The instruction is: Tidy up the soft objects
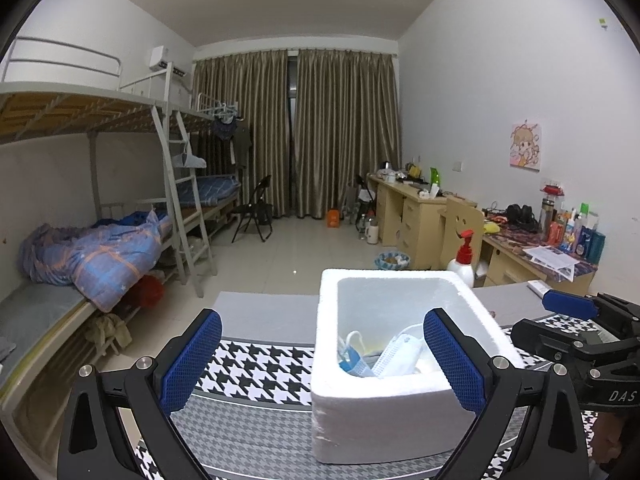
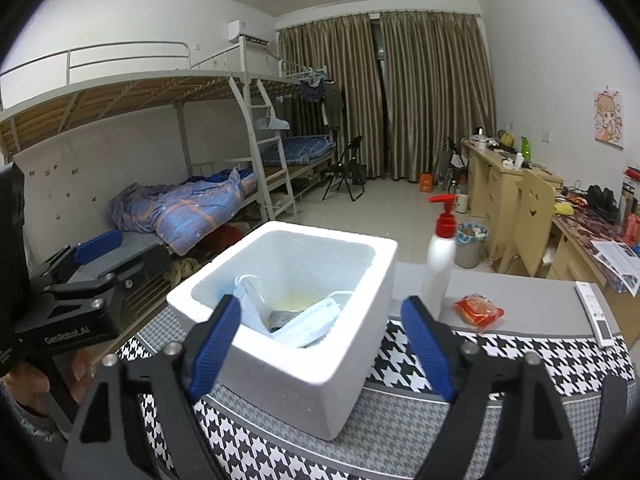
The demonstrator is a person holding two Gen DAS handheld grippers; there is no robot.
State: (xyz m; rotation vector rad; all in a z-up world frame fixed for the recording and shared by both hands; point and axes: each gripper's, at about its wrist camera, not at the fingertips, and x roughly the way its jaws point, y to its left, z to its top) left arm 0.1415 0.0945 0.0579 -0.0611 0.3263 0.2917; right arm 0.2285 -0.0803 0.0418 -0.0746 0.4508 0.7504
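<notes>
A white foam box stands on a houndstooth cloth. Several face masks lie inside it. My left gripper is open and empty, in front of the box's left side; it also shows at the left of the right wrist view. My right gripper is open and empty, just in front of the box; it also shows at the right of the left wrist view. A red soft packet lies on the table right of the box.
A white pump bottle with a red top stands behind the box's right corner. A white remote lies at the table's right edge. Bunk beds stand to the left, desks and a wooden chair to the right.
</notes>
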